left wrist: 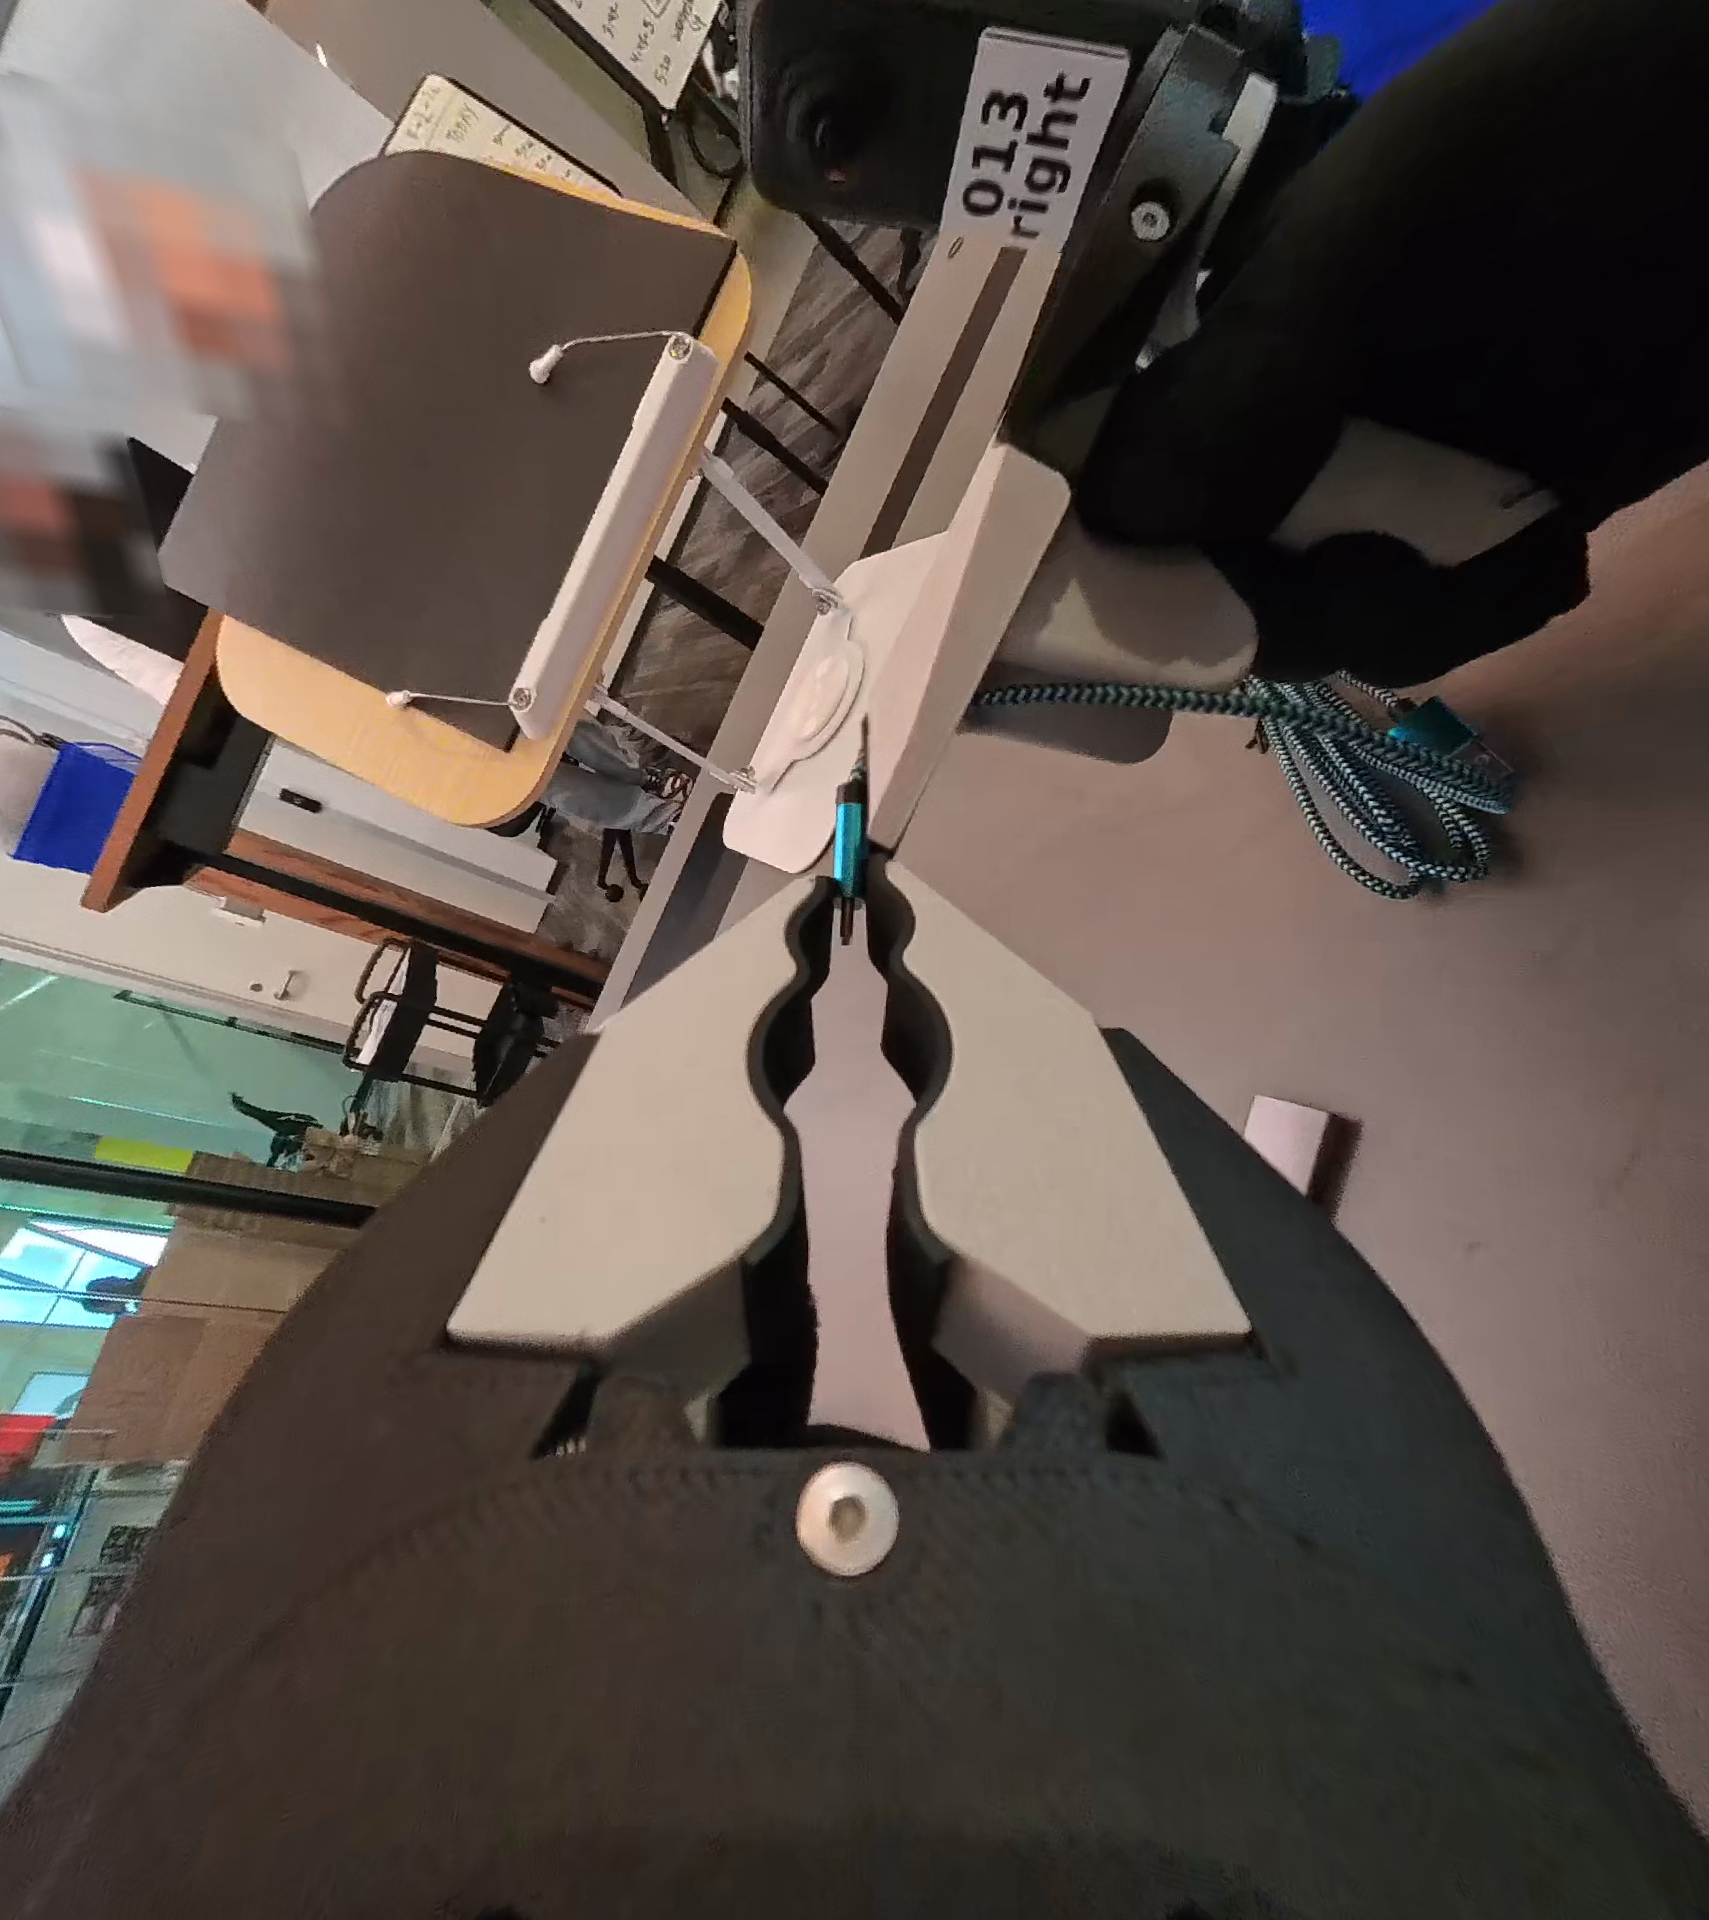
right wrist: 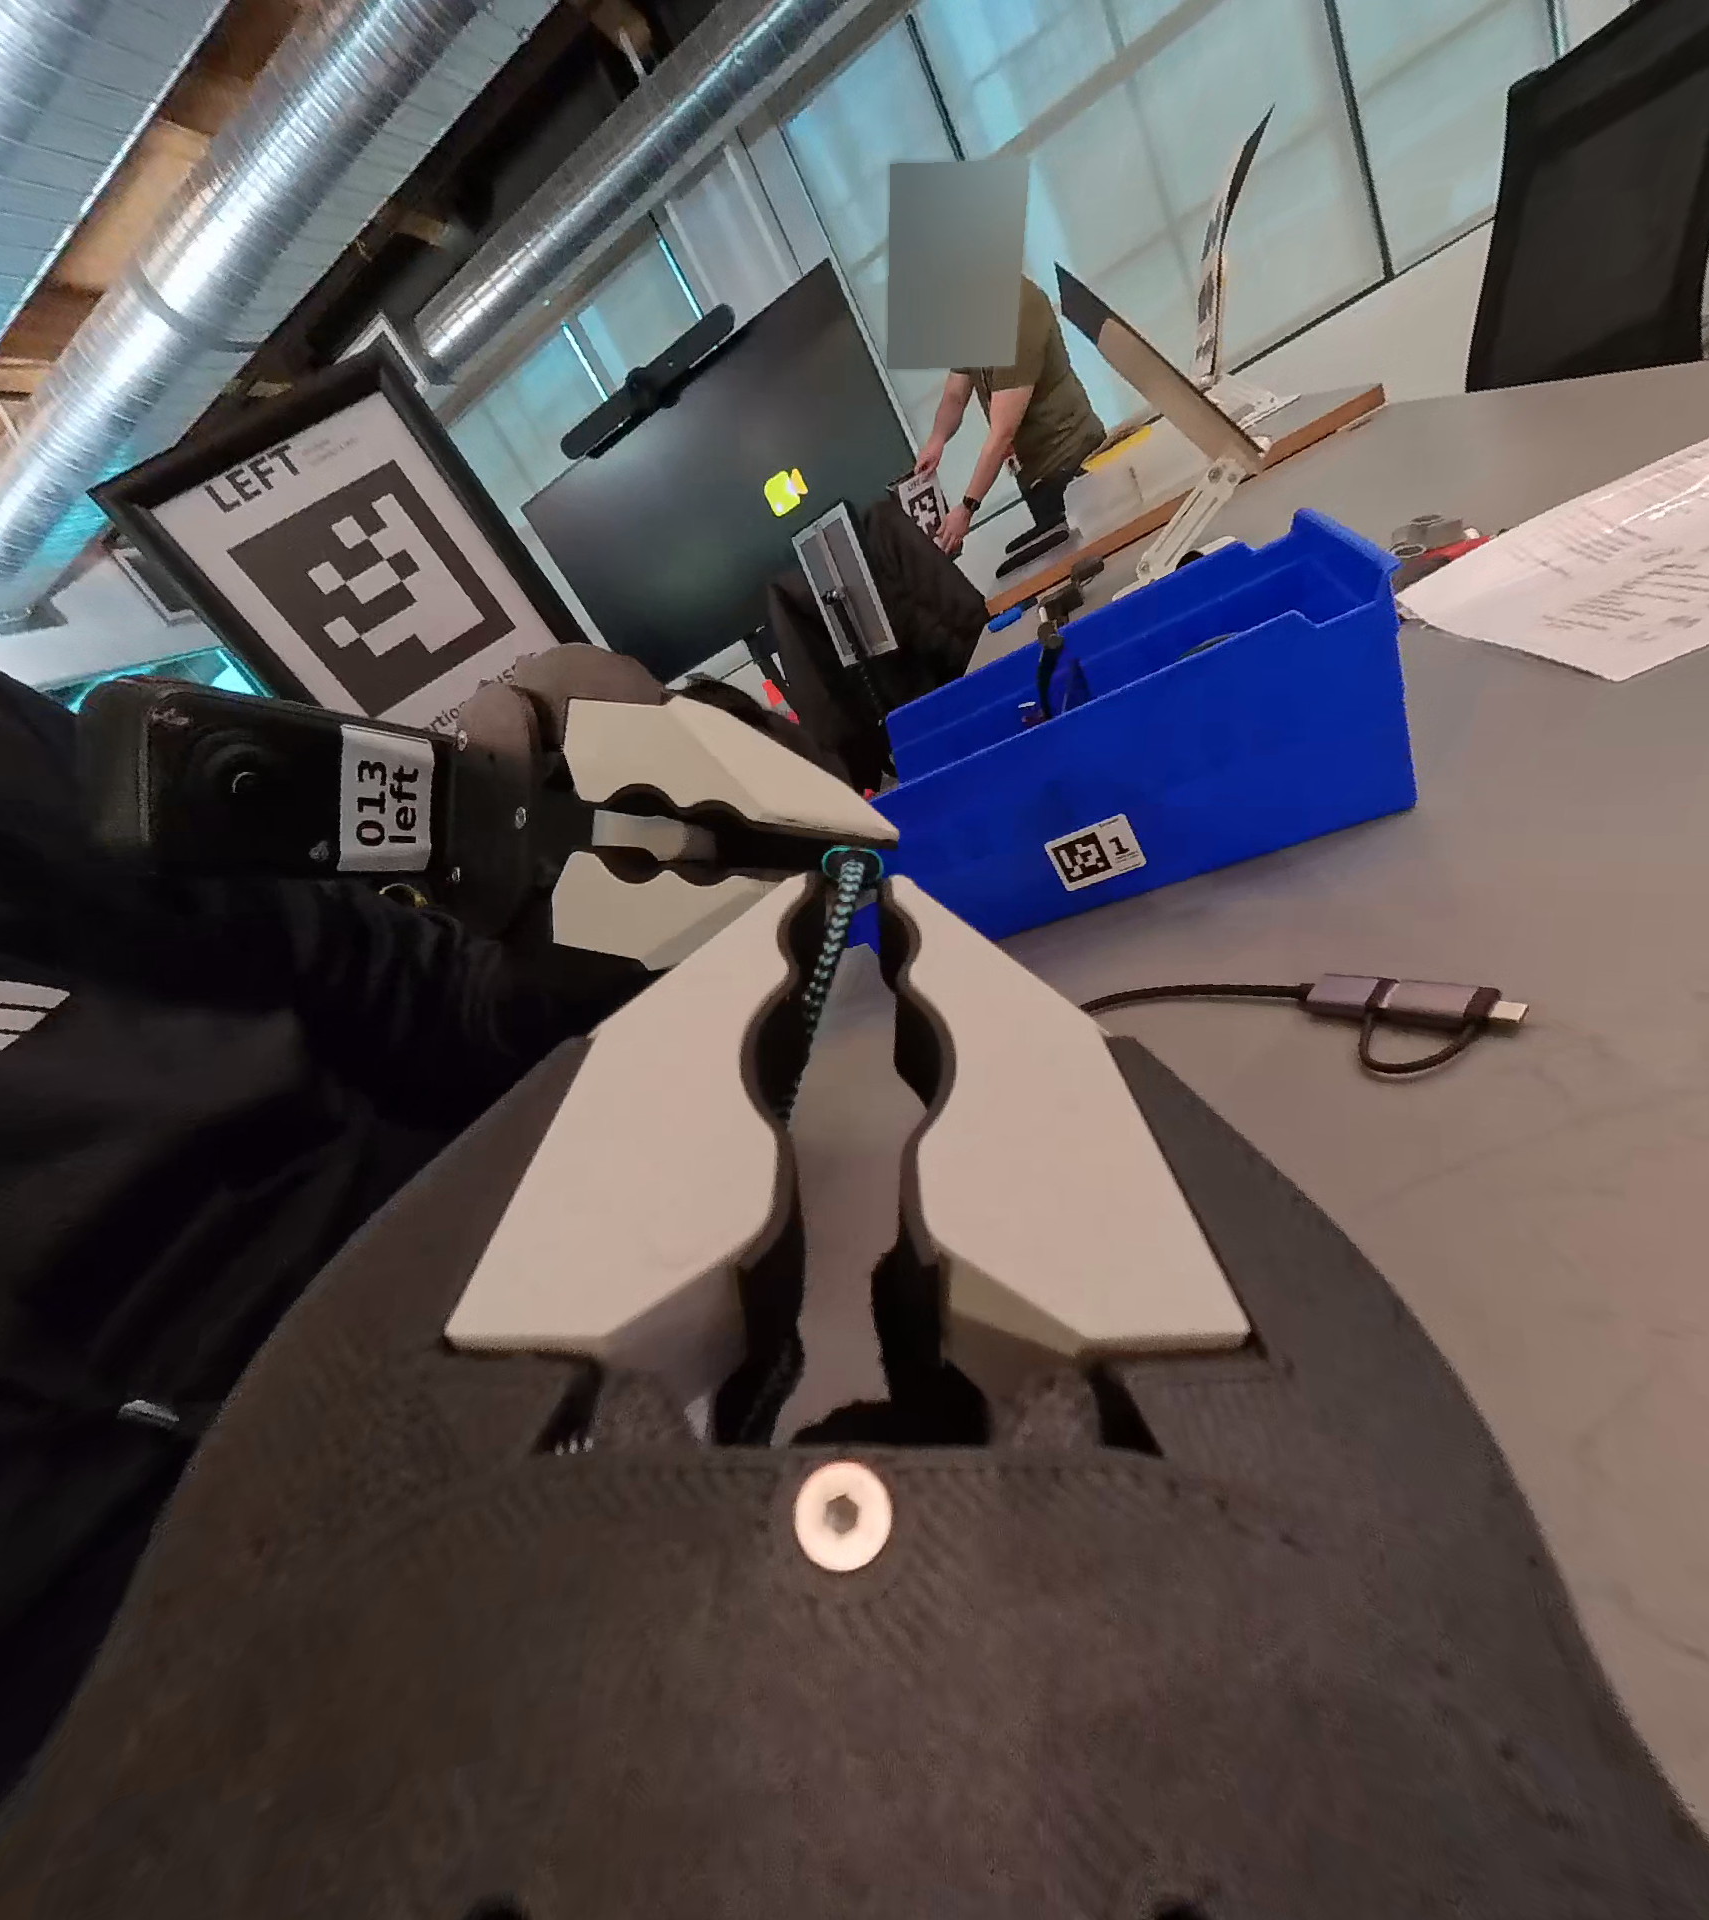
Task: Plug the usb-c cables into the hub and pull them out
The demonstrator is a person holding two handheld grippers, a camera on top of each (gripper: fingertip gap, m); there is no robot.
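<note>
White printed label (left wrist: 1026,156) on right gripper (left wrist: 865,800); a like label (right wrist: 388,800) on left gripper (right wrist: 855,857). Black-framed white sign (right wrist: 351,582): heading over a square marker. Blue plastic bin (right wrist: 1245,727): small marker sticker (right wrist: 1094,852). Printed paper sheet (right wrist: 1660,561): print too small.

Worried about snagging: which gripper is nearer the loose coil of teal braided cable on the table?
Right. The right gripper sits just beside the coil of teal braided cable; the left gripper meets its tips farther away.
</note>
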